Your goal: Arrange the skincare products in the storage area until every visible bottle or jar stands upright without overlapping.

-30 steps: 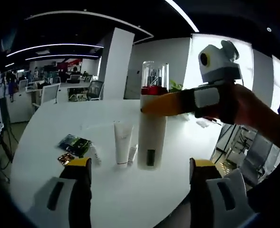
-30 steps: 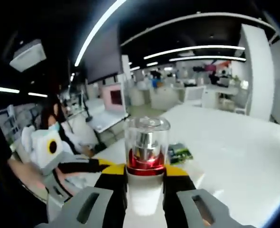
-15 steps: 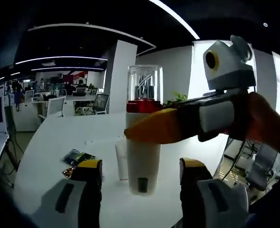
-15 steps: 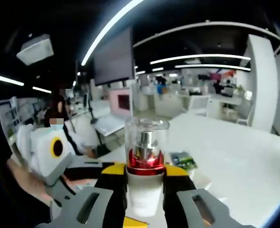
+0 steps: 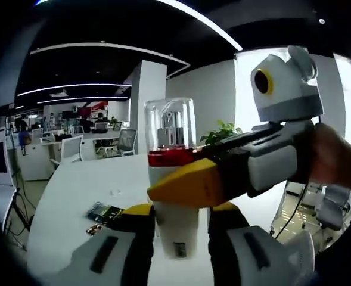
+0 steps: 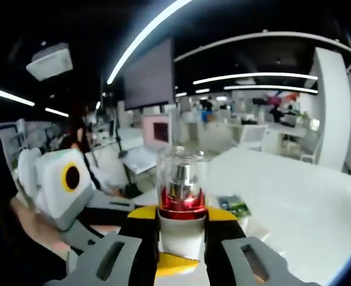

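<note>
A tall white pump bottle (image 5: 170, 140) with a red collar and a clear cap stands upright over the white table (image 5: 68, 190). My right gripper (image 5: 170, 182) reaches in from the right, its yellow jaws shut on the bottle just under the red collar. My left gripper (image 5: 178, 219) has its jaws pressed against the bottle's lower body. In the right gripper view the same bottle (image 6: 182, 190) rises between the right gripper (image 6: 182, 219) jaws, and a yellow fingertip (image 6: 173, 261) of the left gripper shows below them.
A green packet (image 5: 105, 211) and small sachets (image 5: 93, 229) lie on the table to the left of the bottle; the packet (image 6: 236, 207) also shows beyond it. A hand (image 5: 336, 167) holds the right gripper. Office desks and chairs stand behind.
My left gripper has come up close to the bottle and its jaws have narrowed from wide open onto the bottle's lower body. The right gripper keeps its hold at the neck.
</note>
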Tool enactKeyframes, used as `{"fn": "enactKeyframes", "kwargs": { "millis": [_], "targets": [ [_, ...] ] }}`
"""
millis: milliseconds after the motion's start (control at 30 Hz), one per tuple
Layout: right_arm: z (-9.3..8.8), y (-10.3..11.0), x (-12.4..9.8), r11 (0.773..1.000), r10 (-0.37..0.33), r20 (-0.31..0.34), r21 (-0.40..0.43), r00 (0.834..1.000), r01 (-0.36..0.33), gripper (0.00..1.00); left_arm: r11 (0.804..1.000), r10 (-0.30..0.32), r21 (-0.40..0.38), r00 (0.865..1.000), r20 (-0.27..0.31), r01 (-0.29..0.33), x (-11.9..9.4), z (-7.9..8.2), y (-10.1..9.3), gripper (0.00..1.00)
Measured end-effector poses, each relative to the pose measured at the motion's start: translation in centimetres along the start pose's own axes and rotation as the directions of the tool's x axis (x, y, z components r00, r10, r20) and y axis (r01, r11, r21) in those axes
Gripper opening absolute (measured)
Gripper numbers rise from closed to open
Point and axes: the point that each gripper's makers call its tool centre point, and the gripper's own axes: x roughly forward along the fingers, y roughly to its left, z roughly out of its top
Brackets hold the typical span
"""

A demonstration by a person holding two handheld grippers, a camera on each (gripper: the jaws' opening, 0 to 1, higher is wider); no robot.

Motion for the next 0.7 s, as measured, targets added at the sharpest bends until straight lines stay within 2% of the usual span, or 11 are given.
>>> {"fn": "enactKeyframes", "kwargs": {
  "millis": [100, 267, 500, 633, 700],
  "targets": [
    [0.1, 0.0, -0.1, 1.0, -0.005, 0.004, 0.018, 1.0, 0.005, 0.19, 1.0, 0.016, 0.005, 1.0, 0.001, -0.016, 0.0, 0.1, 0.3, 0.31],
    [0.1, 0.1, -0.1, 1.0, -0.019, 0.003, 0.022, 1.0, 0.019, 0.19, 1.0, 0.02, 0.02, 1.0, -0.021, -0.019, -0.1, 0.1, 0.5, 0.3],
    [0.2, 0.0, -0.4, 0.995, -0.007, 0.014, 0.098, 1.0, 0.006, 0.2, 0.994, -0.08, -0.073, 0.997, -0.017, 0.079, -0.4, 0.1, 0.0, 0.29],
    [-0.2, 1.1, -0.7, 0.995, 0.074, -0.017, 0.074, 0.997, -0.072, 0.21, 0.986, -0.131, -0.112, 0.991, -0.022, 0.127, -0.7, -0.4, -0.2, 0.29],
    [-0.1, 1.2, -0.9, 0.992, 0.086, -0.012, 0.089, 0.996, -0.084, 0.21, 0.98, -0.157, -0.127, 0.987, -0.012, 0.155, -0.9, -0.3, -0.4, 0.29]
  ]
}}
